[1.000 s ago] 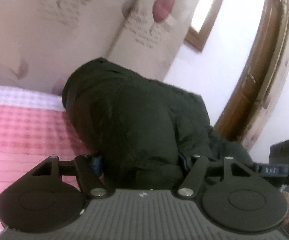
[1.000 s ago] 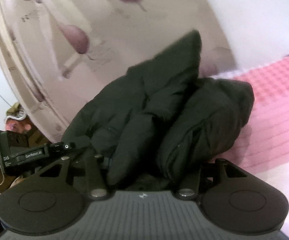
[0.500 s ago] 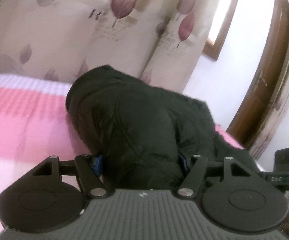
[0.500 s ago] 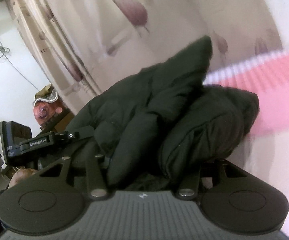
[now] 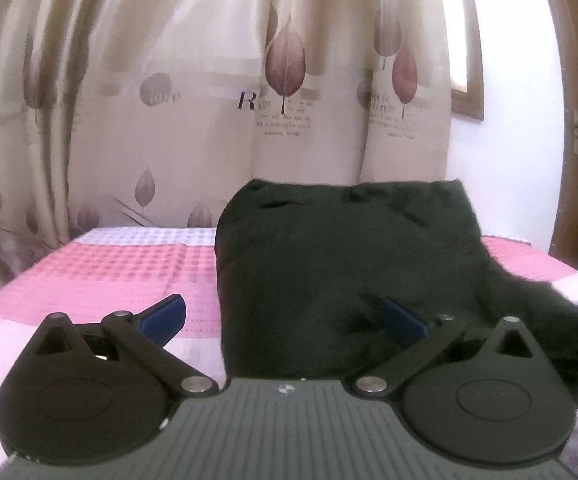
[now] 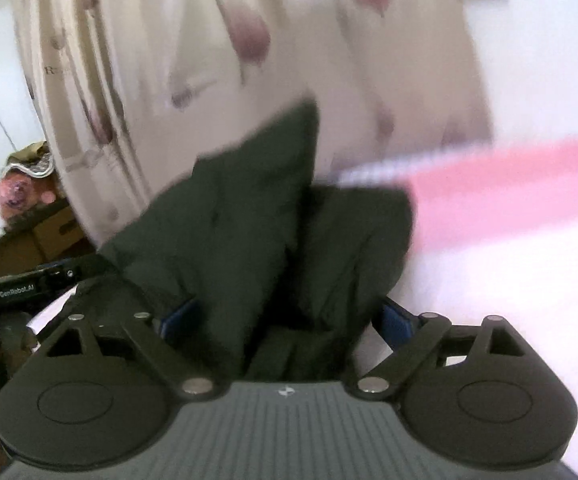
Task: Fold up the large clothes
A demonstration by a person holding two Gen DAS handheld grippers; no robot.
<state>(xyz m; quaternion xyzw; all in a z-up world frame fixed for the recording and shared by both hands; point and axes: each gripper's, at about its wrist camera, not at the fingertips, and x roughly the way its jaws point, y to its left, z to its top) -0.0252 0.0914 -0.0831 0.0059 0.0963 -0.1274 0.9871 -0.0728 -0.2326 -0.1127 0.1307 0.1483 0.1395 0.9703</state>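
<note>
Left hand-held gripper body: grey ribbed housing at 6 o'clock, a small round black-and-white emblem at its top edge.
Left discs: two matte black round plates at 7 and 5 o'clock, each with a faint inner circle and a triangular cut-out above.
Left links: black bars with silver round pins at each joint.
Left fingers: blue pads on black arms.
Right hand-held gripper body: same grey ribbed housing, same emblem, black discs, silver pins.
Right fingers: blue pads, partly hidden.
Marking: white "GenRobot.AI" lettering on a black bar at 9 o'clock in the right wrist view.
</note>
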